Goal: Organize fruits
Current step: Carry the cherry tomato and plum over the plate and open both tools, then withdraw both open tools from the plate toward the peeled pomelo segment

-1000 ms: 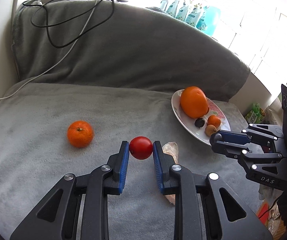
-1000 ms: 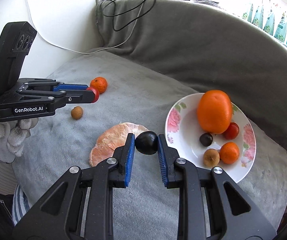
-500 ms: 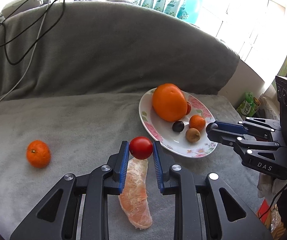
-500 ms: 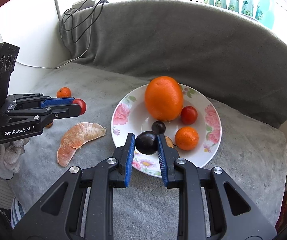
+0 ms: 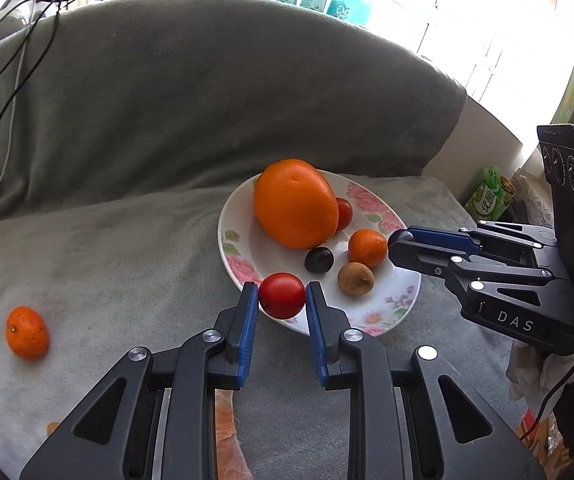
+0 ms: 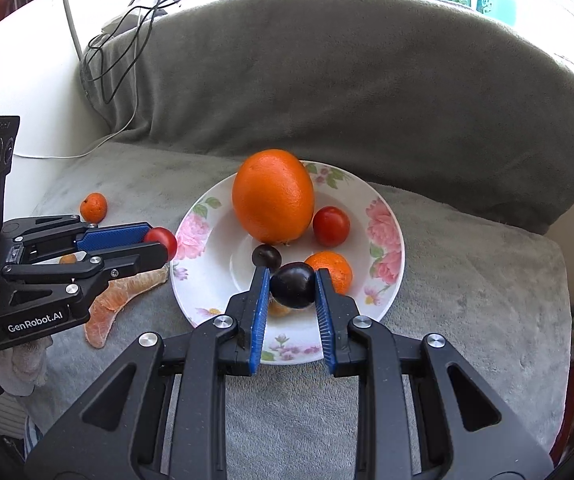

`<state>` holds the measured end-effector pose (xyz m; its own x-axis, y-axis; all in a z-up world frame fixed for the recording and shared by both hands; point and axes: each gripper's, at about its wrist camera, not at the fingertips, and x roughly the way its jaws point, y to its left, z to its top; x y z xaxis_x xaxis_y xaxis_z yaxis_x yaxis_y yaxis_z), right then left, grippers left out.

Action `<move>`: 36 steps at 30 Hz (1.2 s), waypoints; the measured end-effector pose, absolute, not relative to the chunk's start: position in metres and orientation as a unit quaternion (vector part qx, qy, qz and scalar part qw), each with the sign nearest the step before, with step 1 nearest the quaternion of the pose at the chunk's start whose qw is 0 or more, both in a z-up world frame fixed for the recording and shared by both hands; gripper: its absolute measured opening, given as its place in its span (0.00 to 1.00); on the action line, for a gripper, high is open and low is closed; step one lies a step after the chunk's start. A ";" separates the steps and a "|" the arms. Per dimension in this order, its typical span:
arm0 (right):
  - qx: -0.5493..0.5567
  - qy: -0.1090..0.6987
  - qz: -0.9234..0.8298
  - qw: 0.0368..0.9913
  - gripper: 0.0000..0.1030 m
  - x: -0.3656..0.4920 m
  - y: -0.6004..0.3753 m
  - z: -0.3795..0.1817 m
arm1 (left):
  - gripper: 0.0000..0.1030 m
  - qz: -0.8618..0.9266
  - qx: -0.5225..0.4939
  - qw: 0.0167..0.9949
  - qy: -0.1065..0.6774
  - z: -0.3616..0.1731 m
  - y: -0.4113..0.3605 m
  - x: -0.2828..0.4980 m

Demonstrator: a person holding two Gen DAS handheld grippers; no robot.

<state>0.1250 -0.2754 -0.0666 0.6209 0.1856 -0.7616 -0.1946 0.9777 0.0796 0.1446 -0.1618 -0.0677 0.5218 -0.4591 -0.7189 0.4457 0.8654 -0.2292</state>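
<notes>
A white flowered plate (image 5: pixel 243 270) (image 6: pixel 383 280) lies on the grey couch seat. It holds a big orange (image 5: pixel 295 204) (image 6: pixel 273 196), a cherry tomato (image 6: pixel 331 226), a dark plum (image 5: pixel 319 260) (image 6: pixel 266 256), a small mandarin (image 5: pixel 367 247) (image 6: pixel 337 268) and a brown fruit (image 5: pixel 356 278). My left gripper (image 5: pixel 282 300) (image 6: pixel 159 246) is shut on a red tomato (image 5: pixel 282 295) (image 6: pixel 161 240) at the plate's near-left rim. My right gripper (image 6: pixel 292 286) (image 5: pixel 397 245) is shut on a dark plum (image 6: pixel 292 285) above the plate's front part.
A loose mandarin (image 5: pixel 27 333) (image 6: pixel 93 207) lies on the seat left of the plate. A peeled citrus segment (image 6: pixel 119 304) (image 5: pixel 231 440) lies near the left gripper. The grey backrest (image 5: pixel 207 100) rises behind. Cables (image 5: pixel 19 52) hang over its left end.
Both grippers have moved closer to the plate with their fruits. The left one now has the tomato at the plate's rim, the right one has the plum over the plate.
</notes>
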 end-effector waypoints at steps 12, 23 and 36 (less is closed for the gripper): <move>0.012 0.429 0.091 0.899 0.23 0.147 -0.295 -0.072 | 0.22 -0.270 0.005 0.866 0.421 -0.072 -0.177 0.149; 0.024 0.427 0.097 0.899 0.23 0.157 -0.294 -0.073 | 0.22 -0.277 0.010 0.863 0.422 -0.073 -0.182 0.150; 0.036 0.395 0.069 0.916 0.86 0.151 -0.303 -0.059 | 0.62 -0.283 0.006 0.863 0.418 -0.069 -0.183 0.146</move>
